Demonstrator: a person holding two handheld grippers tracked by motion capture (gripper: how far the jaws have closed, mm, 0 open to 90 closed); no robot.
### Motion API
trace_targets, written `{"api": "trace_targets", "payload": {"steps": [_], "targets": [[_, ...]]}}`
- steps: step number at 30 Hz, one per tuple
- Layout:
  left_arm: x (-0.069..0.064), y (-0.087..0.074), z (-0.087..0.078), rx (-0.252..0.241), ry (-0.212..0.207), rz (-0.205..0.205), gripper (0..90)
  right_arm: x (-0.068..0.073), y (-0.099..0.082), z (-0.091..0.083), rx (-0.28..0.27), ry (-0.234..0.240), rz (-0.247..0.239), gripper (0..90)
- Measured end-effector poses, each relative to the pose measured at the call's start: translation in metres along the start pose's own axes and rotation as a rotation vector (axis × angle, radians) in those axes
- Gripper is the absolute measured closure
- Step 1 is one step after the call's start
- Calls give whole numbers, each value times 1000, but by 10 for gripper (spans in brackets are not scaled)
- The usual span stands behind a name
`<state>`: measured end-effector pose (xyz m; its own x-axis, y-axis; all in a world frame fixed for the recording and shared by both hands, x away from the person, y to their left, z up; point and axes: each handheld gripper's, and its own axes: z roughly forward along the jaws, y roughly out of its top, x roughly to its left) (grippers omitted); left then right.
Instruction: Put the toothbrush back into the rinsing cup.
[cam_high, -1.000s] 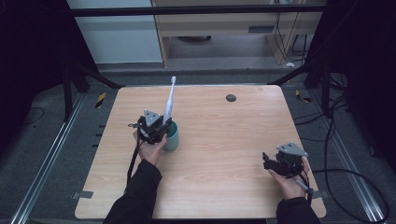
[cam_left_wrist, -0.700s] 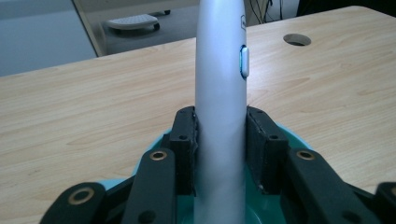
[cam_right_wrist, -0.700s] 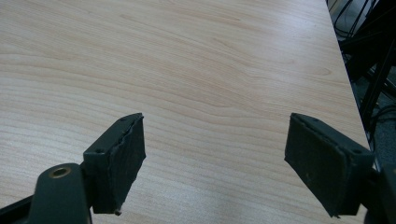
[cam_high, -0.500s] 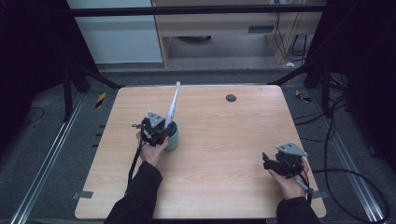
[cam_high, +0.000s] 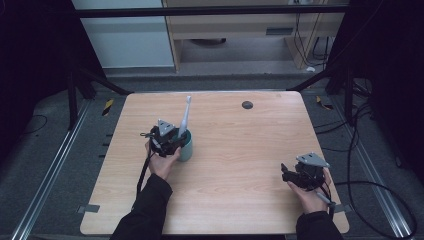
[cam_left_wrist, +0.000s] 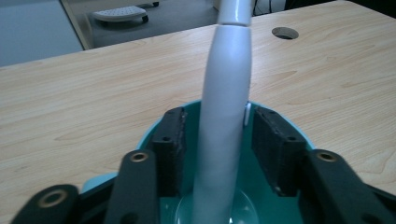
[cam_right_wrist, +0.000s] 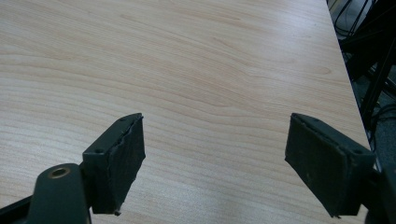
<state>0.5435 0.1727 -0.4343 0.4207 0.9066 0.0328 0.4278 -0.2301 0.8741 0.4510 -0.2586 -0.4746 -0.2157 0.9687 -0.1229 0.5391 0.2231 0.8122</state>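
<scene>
We saw the left gripper (cam_left_wrist: 219, 135) spread around a white toothbrush (cam_left_wrist: 224, 116) standing in a teal cup (cam_high: 187, 148) left of centre on the table (cam_high: 240, 150); the right gripper (cam_right_wrist: 215, 158) hung spread, near right.

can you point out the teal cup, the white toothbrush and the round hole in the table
teal cup (cam_high: 187, 149): high view, on its outer wall, right of the left gripper.
white toothbrush (cam_left_wrist: 224, 107): left gripper view, on the handle's middle, between the jaws.
round hole (cam_high: 247, 105): high view, at its centre, near the table's far edge.
</scene>
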Motion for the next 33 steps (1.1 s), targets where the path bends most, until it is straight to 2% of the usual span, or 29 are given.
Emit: {"api": "trace_targets", "payload": {"steps": [4, 7, 13, 18, 24, 30, 31, 33], "targets": [[-2, 0, -11, 24, -10, 34, 432, 0, 0, -1, -3, 0, 3, 194], [-2, -2, -24, 27, -26, 51, 419, 0, 0, -1, -2, -3, 9, 187], [4, -10, -54, 1, -52, 48, 399, 0, 0, -2, -5, -7, 14, 174], [10, -24, -73, -10, -83, 36, 389, 1, 0, -2, -4, -7, 17, 172], [13, -45, -82, 43, -112, 54, 384, 2, 0, -2, -3, -5, 15, 171], [17, -63, -81, 88, -144, 64, 381, 3, 0, -3, 0, -1, 8, 168], [18, -65, -81, 94, -146, 73, 381, 3, 0, -4, 1, 4, 13, 168], [20, -70, -81, 103, -144, 65, 373, 3, -1, -4, -2, 4, 15, 170]]}}
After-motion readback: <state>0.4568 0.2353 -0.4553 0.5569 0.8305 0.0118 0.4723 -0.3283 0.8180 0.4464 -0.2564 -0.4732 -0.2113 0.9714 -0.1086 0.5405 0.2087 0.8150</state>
